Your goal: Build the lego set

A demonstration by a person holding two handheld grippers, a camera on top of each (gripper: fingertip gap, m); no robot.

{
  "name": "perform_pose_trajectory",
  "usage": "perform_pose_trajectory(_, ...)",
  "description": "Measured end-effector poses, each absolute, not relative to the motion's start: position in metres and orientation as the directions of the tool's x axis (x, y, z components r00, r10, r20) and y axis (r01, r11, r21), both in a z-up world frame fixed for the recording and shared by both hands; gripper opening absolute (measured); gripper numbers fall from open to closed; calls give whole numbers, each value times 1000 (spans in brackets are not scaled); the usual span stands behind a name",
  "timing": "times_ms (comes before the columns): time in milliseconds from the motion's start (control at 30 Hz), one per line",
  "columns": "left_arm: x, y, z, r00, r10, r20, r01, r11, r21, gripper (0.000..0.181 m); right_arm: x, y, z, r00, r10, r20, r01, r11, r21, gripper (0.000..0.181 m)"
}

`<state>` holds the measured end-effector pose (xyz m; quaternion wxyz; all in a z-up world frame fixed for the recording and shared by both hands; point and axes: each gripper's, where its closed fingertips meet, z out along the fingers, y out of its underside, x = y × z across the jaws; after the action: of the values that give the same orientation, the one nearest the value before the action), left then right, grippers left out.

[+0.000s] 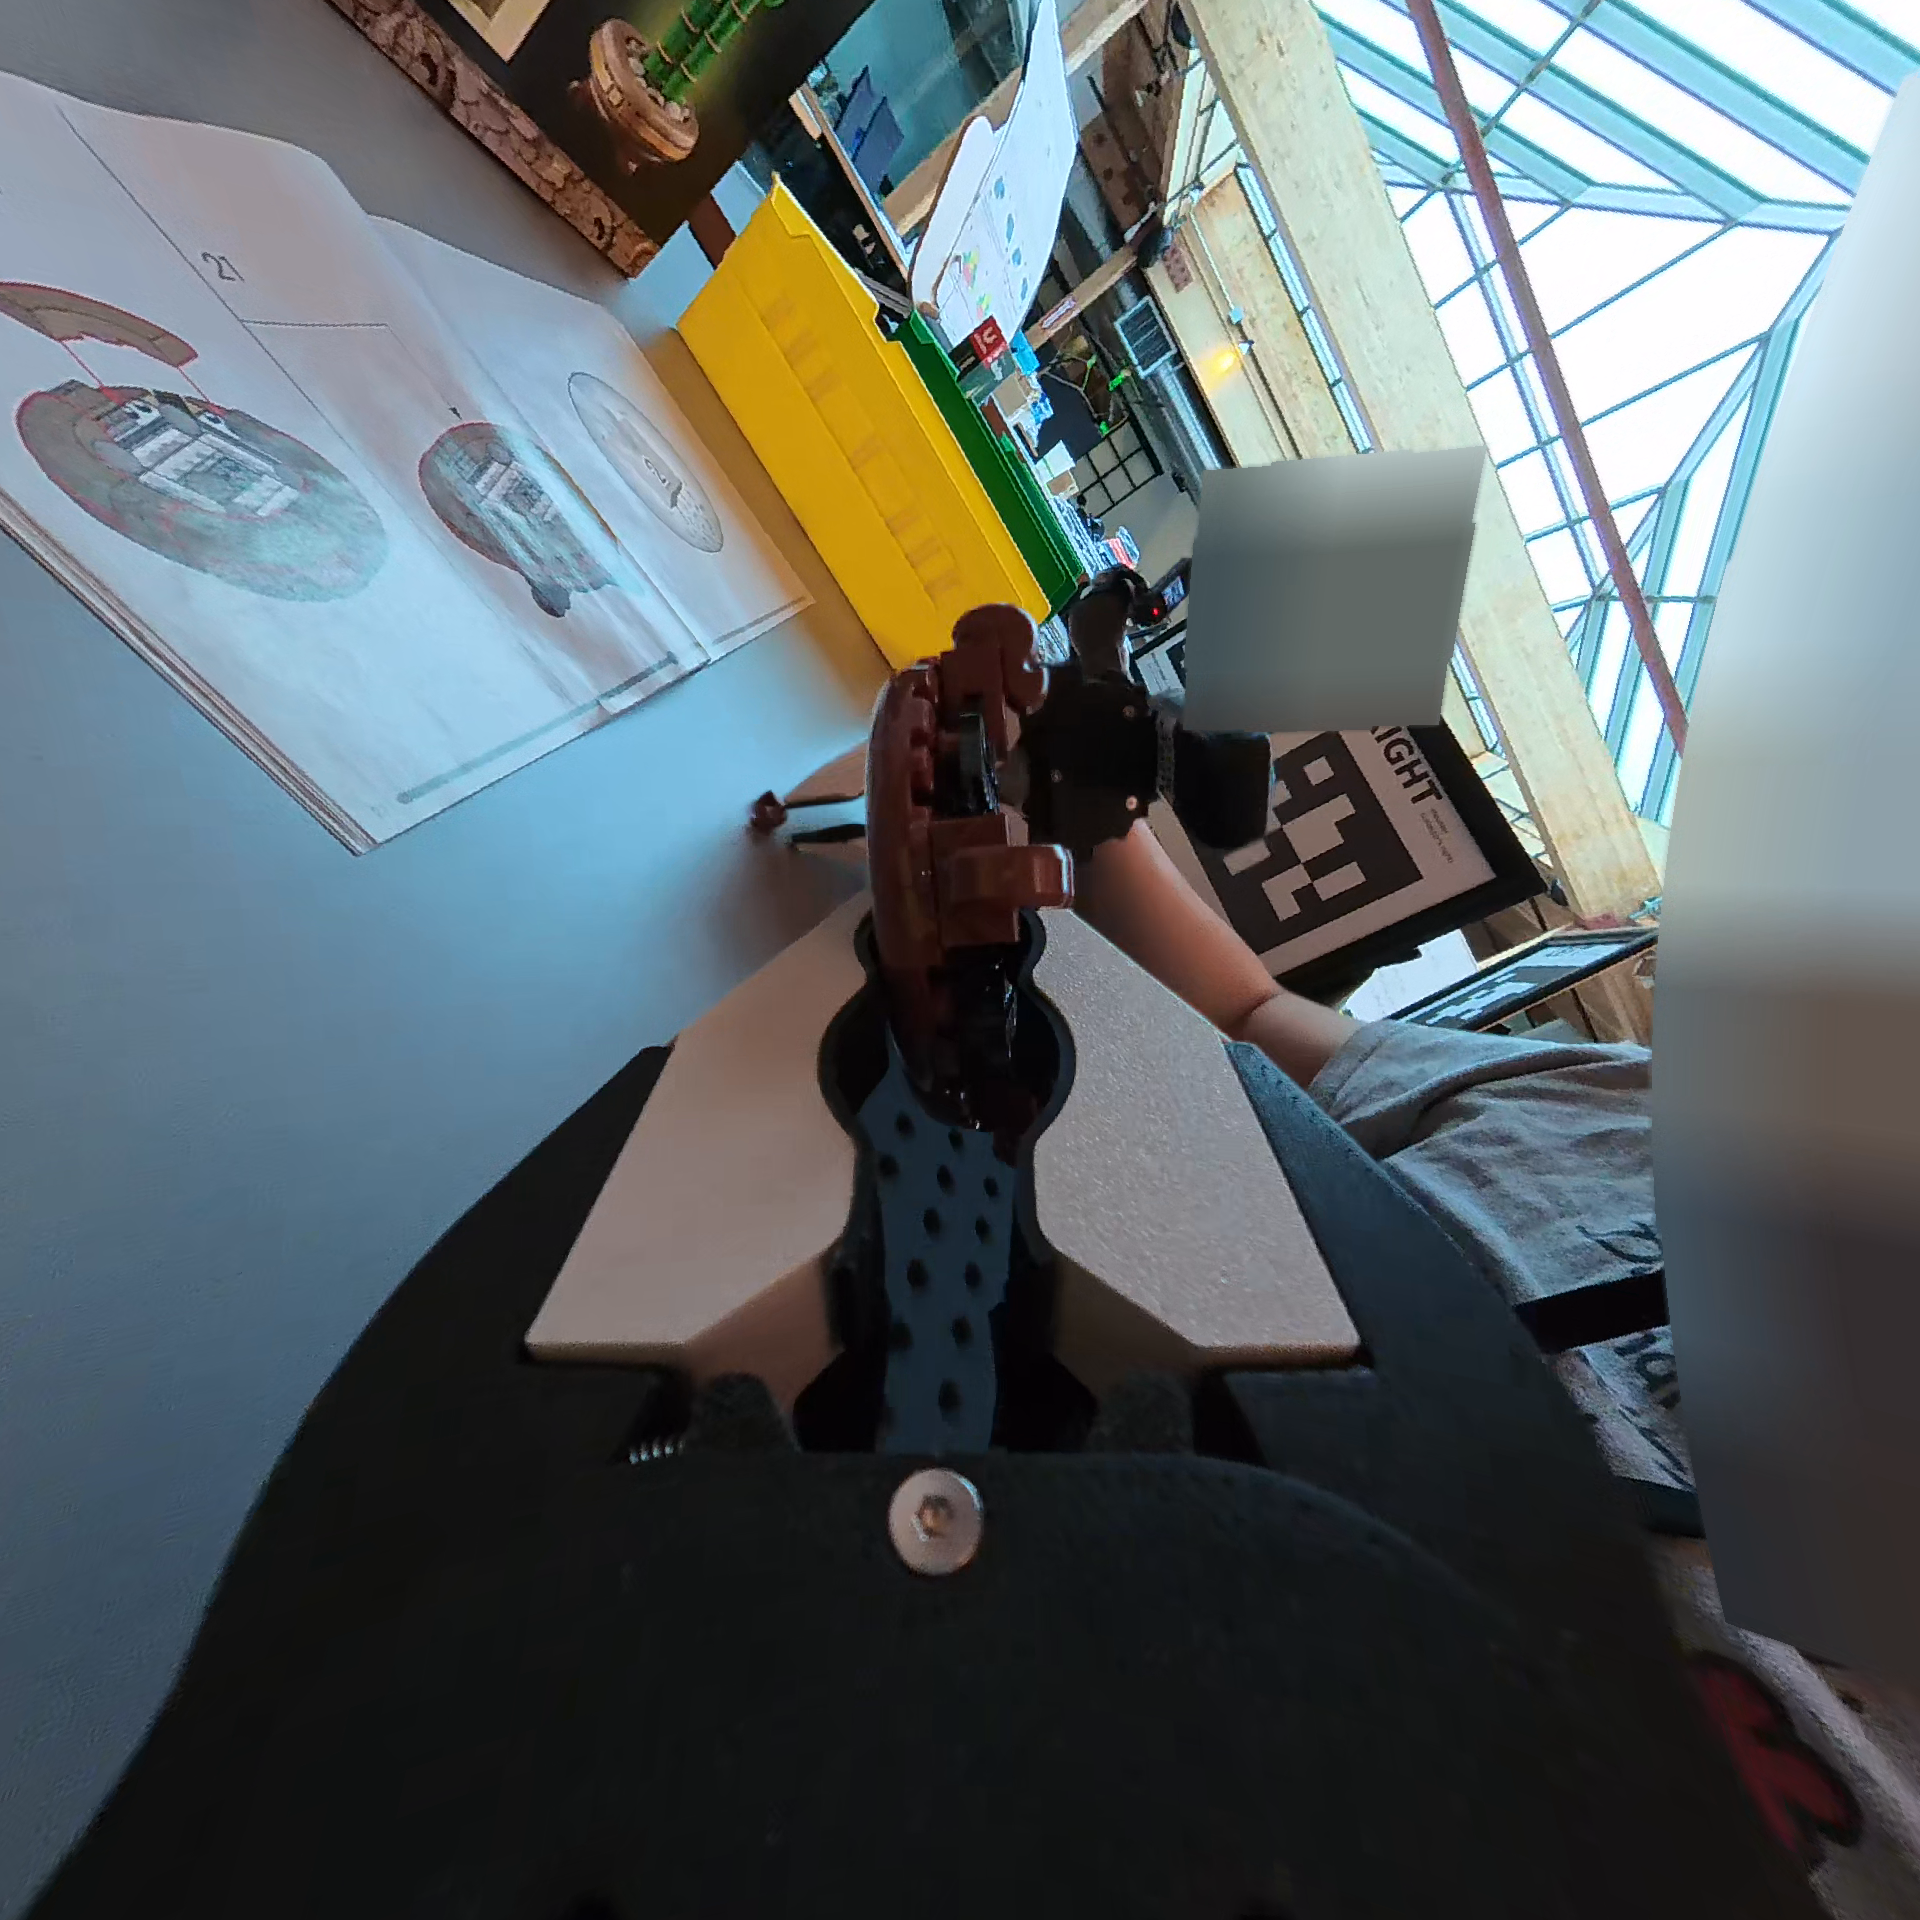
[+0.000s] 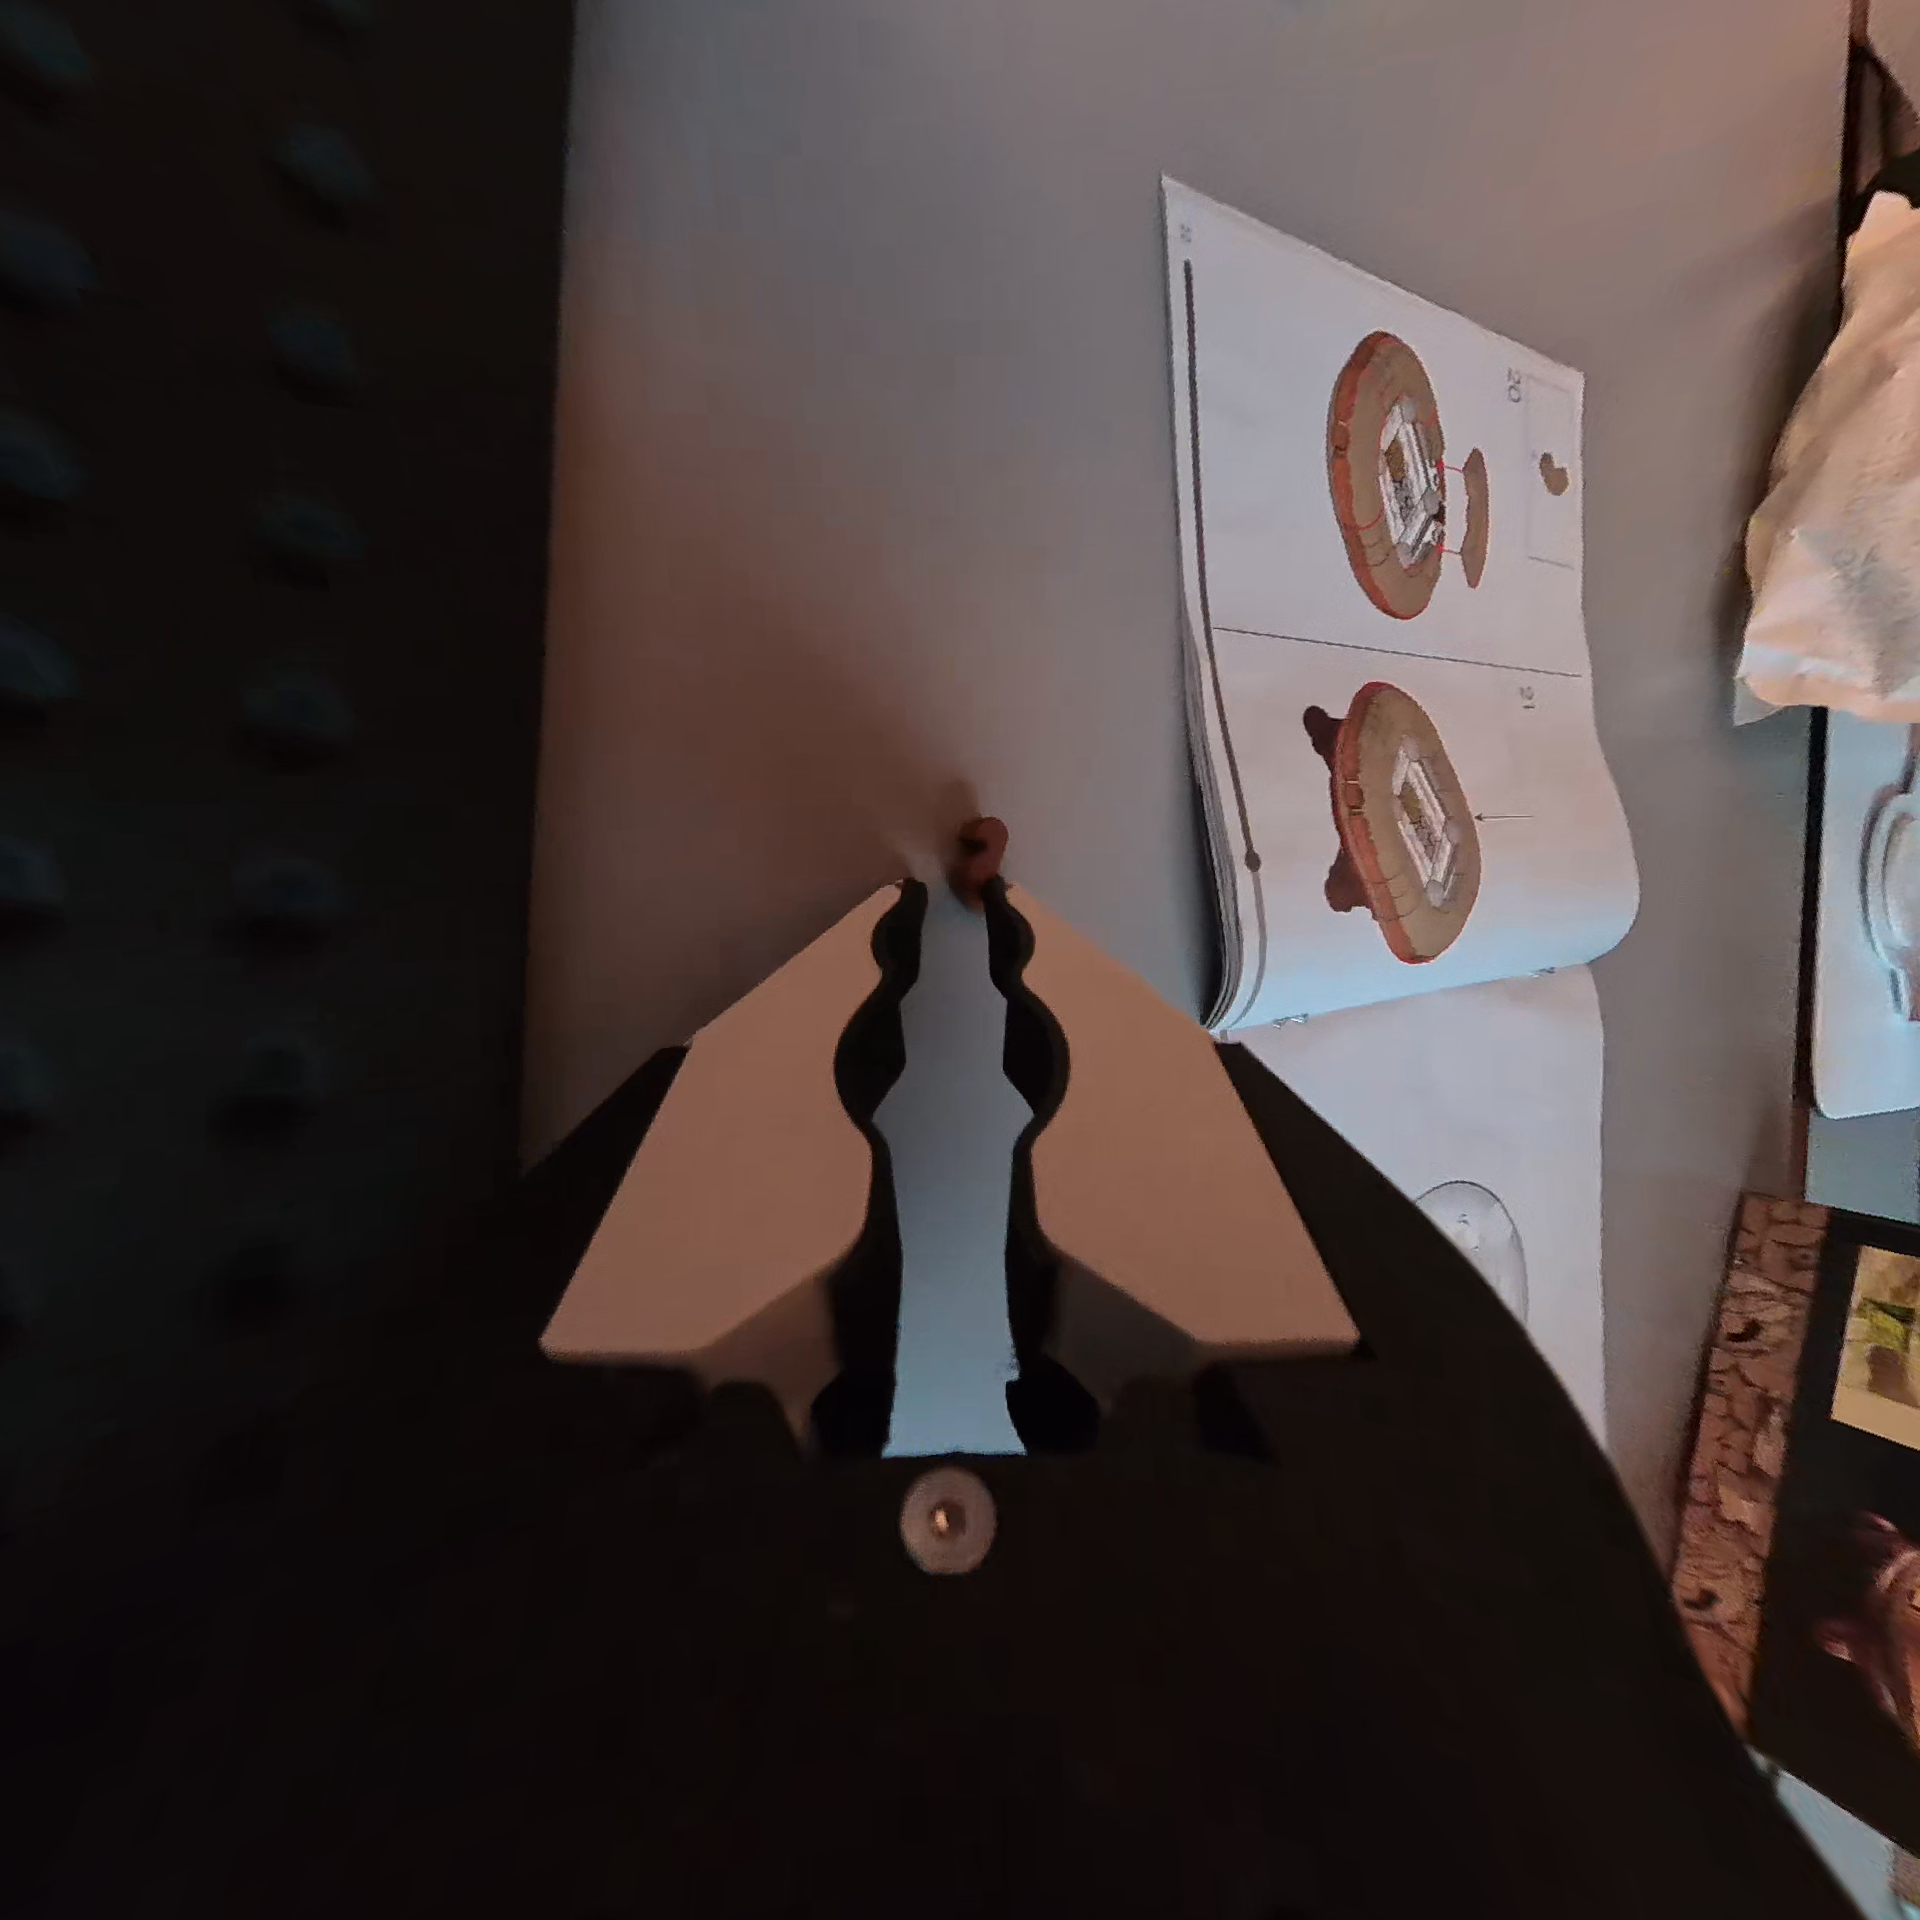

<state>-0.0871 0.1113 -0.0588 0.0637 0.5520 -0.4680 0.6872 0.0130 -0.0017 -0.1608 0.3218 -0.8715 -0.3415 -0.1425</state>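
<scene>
Two views. Left wrist view: the left hand-held gripper (image 1: 951, 997) clamps a reddish-brown round brick assembly (image 1: 951, 790), raised above the grey table (image 1: 208, 1039) near the open instruction booklet (image 1: 343, 499). Right wrist view: the right hand-held gripper (image 2: 951, 896), jaws slightly parted, touches a small reddish-brown brick piece (image 2: 980, 844) lying on the table beside the booklet.

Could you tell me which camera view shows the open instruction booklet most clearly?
The right wrist view: the instruction booklet lies nearly face-on, with both build diagrams on its open page sharp. The left wrist view shows the same booklet at a slant, its pictures stretched and softer.
</scene>
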Motion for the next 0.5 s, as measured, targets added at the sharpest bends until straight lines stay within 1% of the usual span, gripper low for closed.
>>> perform_pose_trajectory(67, -87, 108, -58, -388, -426, 817, -611, -545, -574, 17, 15, 2, -158, 741, 492, 458, 672, -562, -482, 15)
perform_pose_trajectory(133, -88, 107, -58, -390, -431, 813, -613, -538, -579, 17, 14, 6, -151, 726, 487, 485, 687, -526, -501, 18)
perform_pose_trajectory(200, -88, 107, -58, -391, -437, 810, -616, -530, -583, 16, 18, 8, -151, 697, 499, 514, 716, -511, -475, 22)
perform_pose_trajectory(233, -88, 107, -58, -392, -434, 811, -618, -529, -581, 17, 21, 6, -156, 702, 515, 492, 712, -530, -460, 24)
perform_pose_trajectory(300, -88, 107, -56, -395, -424, 815, -619, -532, -577, 17, 21, 8, -159, 724, 522, 451, 689, -536, -487, 18)
perform_pose_trajectory(333, -87, 107, -56, -394, -424, 816, -619, -534, -576, 16, 20, 8, -162, 741, 532, 410, 670, -553, -495, 9)
perform_pose_trajectory(400, -87, 108, -57, -392, -430, 813, -618, -532, -579, 16, 16, 13, -160, 803, 504, 318, 588, -582, -562, 7)
perform_pose_trajectory(433, -87, 108, -58, -390, -431, 813, -619, -531, -579, 16, 12, 15, -159, 851, 476, 221, 503, -616, -606, 7)
perform_pose_trajectory(500, -86, 108, -60, -385, -432, 816, -622, -532, -575, 16, 0, 24, -148, 922, 383, -54, 238, -670, -703, 6)
